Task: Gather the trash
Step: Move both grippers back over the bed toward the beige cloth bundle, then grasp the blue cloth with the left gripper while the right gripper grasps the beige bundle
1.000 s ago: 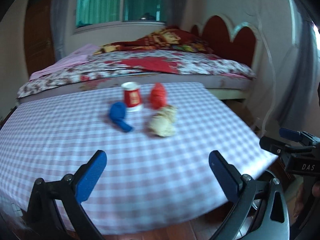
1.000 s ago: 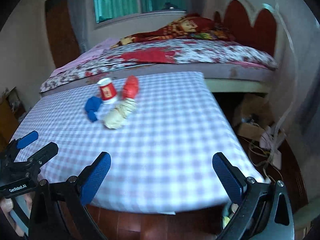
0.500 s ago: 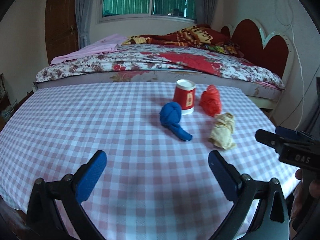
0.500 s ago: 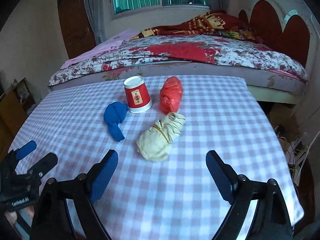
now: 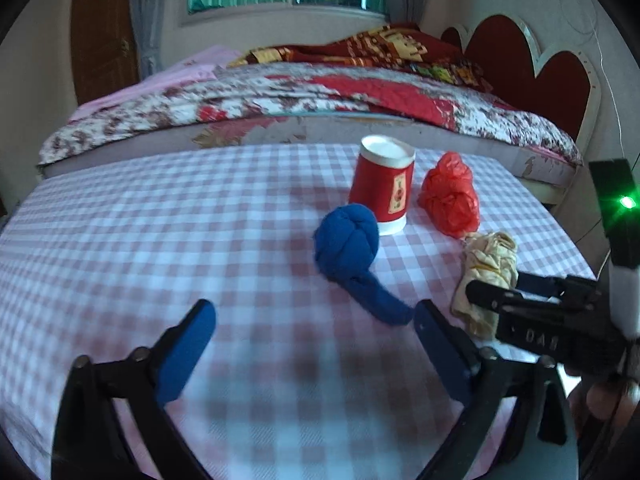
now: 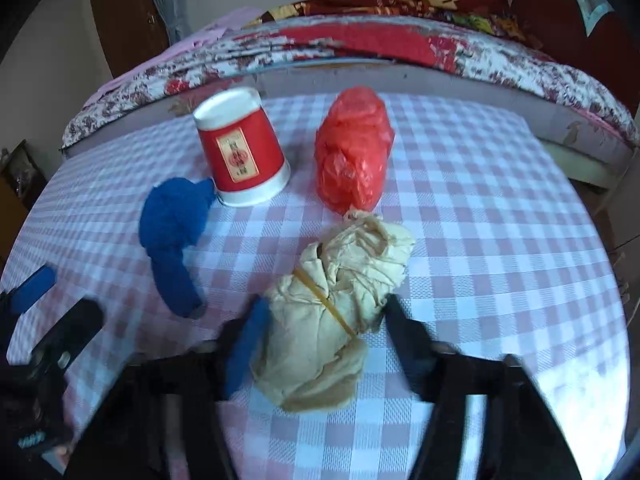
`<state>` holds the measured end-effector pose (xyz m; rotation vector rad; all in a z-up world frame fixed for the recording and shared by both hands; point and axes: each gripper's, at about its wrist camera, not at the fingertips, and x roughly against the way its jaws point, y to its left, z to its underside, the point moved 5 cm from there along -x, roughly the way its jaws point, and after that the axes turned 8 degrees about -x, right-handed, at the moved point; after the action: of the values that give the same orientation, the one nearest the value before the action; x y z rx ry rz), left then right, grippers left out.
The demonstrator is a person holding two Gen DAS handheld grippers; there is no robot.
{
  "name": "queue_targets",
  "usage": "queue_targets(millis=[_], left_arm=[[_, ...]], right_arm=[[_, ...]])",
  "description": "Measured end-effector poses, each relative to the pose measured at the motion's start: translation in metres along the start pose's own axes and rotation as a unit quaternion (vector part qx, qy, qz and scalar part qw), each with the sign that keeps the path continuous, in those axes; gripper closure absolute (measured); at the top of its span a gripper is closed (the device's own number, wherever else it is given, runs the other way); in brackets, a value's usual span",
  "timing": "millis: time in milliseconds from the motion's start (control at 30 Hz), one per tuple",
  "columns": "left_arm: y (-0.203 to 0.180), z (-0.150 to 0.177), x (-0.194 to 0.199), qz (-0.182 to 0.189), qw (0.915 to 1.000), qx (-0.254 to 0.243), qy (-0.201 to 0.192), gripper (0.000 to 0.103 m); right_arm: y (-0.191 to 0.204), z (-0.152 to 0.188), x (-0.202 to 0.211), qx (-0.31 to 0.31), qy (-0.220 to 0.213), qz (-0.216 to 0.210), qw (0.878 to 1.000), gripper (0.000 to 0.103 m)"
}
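On the pink checked tablecloth [image 5: 160,220] lie a knotted blue cloth [image 5: 348,240] [image 6: 172,220], an upside-down red paper cup [image 5: 382,188] [image 6: 240,152], a red plastic bag [image 5: 450,200] [image 6: 354,152] and a crumpled beige bundle [image 5: 488,256] [image 6: 332,280] tied with a rubber band. My right gripper [image 6: 326,308] [image 5: 500,288] straddles the bundle's near end; its jaws are closing and the pads stand right at the bundle's sides, which look unsqueezed. My left gripper [image 5: 314,312] [image 6: 60,300] is wide, closing slightly, with nothing between its jaws. The blue cloth's tail ends just beyond its right finger.
A bed [image 5: 320,92] with a floral and red quilt runs along the table's far edge, with a red headboard [image 5: 540,72] at the right. A wooden door [image 5: 104,40] stands at the back left. A person's hand [image 5: 600,400] holds the right gripper.
Both grippers have moved forward and down over the table towards the trash. The right gripper's jaws have narrowed from wide open to either side of the beige bundle.
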<state>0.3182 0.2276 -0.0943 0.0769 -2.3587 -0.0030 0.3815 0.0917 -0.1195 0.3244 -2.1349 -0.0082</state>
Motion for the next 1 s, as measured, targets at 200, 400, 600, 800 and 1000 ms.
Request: queue_targets(millis=[200,400,600,800,1000], left_arm=[[-0.008,-0.015,-0.043,0.014,0.9995,-0.004,0.029,0.026],[-0.008,-0.025,-0.066,0.018,0.9984,-0.008,0.052,0.035],[-0.012,-0.025,-0.083,0.022,0.9969,-0.014,0.074,0.046],[-0.015,-0.027,-0.080,0.020,0.9970,-0.024,0.072,0.066],[-0.007,-0.027,-0.044,0.010,0.9994,-0.014,0.028,0.068]], right_arm=[[-0.022,-0.015,-0.009,-0.019,-0.013,0.002,1.000,0.061],[-0.028,-0.023,-0.016,-0.016,0.001,-0.001,1.000,0.061],[-0.031,-0.024,-0.019,-0.022,0.008,-0.005,1.000,0.061],[-0.035,-0.023,-0.015,-0.024,0.014,-0.014,1.000,0.076],[-0.041,-0.014,0.007,-0.014,-0.009,-0.011,1.000,0.079]])
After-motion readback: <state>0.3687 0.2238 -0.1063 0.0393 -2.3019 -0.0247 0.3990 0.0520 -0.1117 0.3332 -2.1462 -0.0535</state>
